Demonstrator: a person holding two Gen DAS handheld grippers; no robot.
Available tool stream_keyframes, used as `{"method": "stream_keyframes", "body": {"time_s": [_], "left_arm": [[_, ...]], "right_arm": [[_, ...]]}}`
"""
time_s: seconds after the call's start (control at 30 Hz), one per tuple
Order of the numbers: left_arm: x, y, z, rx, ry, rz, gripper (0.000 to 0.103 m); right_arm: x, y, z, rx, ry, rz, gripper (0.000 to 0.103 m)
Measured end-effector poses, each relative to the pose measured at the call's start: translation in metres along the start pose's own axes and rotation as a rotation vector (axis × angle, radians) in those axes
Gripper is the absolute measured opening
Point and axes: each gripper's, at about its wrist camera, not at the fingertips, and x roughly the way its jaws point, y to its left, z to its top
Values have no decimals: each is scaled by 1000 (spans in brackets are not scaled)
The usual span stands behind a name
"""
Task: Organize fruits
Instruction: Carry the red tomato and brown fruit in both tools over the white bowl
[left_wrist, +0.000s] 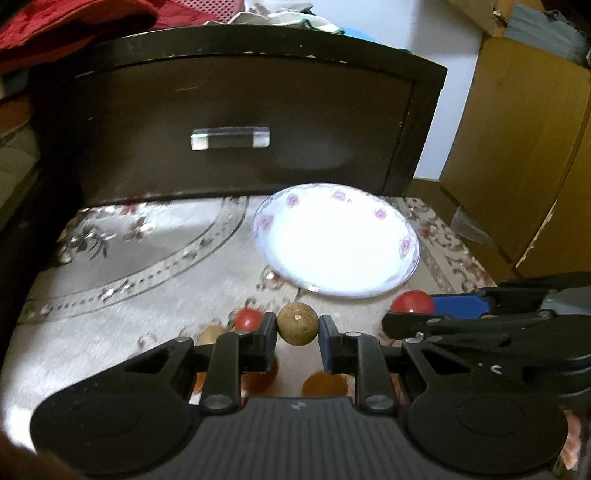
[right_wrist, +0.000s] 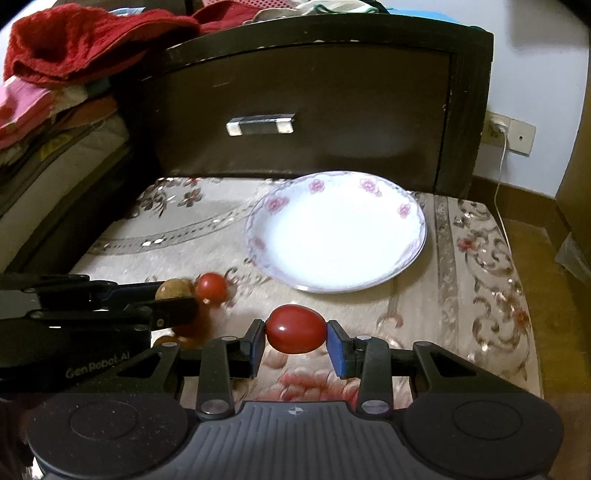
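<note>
My left gripper is shut on a round tan fruit, held just above the patterned cloth. My right gripper is shut on a red tomato; it also shows in the left wrist view. A white plate with pink flowers lies empty just beyond both grippers. A second red tomato, another tan fruit and orange-brown fruits lie on the cloth under the left gripper, partly hidden by its fingers.
A dark wooden cabinet with a drawer handle stands right behind the plate. Red cloth is piled on top at the left. A yellow wooden cabinet stands at the right. A wall socket with a white cable is at the right.
</note>
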Motion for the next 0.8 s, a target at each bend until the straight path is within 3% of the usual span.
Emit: {"method": "stream_keyframes", "body": {"time_s": [0.53, 0.8], "left_arm": [[54, -2, 45, 33, -5, -1, 30], [76, 0, 49, 51, 24, 16, 29]], "right_arm": [[41, -27, 39, -13, -13, -57, 33], [63, -35, 48, -31, -3, -67, 33]]}}
